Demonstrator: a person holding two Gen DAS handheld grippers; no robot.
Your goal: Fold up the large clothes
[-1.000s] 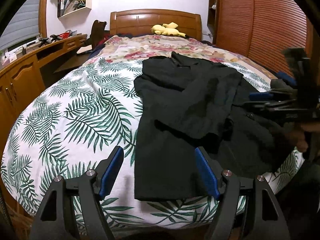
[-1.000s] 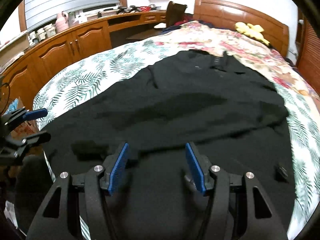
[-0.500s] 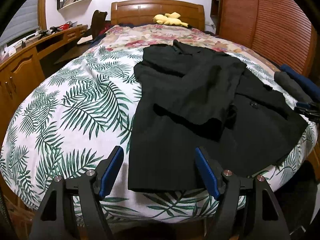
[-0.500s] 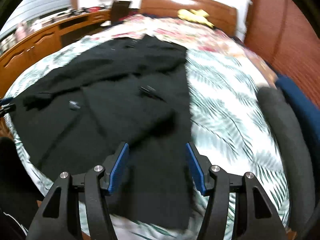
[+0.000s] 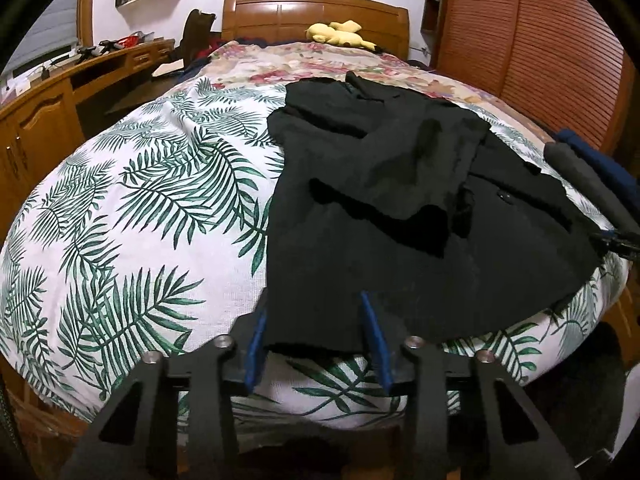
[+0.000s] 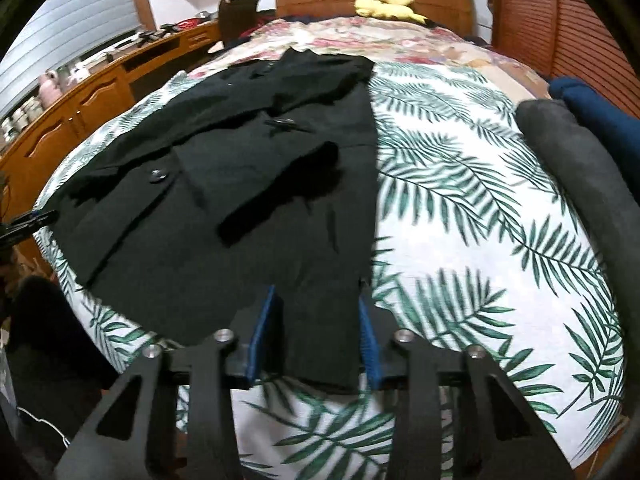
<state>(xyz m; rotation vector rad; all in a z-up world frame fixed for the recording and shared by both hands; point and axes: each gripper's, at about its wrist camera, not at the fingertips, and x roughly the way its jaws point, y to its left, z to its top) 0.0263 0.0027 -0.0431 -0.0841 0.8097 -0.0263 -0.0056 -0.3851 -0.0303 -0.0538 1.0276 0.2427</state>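
From your left gripper (image 5: 314,336), jaws spread astride the black coat's (image 5: 400,216) hem corner on the palm-print bedspread (image 5: 132,208), a grey bolster (image 5: 580,180) edges the right, while your right gripper (image 6: 316,330), likewise spread, straddles the opposite corner, hem partly hidden.

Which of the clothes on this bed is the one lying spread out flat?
The black coat, opened out across the palm-leaf bedspread. The grey garment and the blue one lie bunched together at the bed's right edge.
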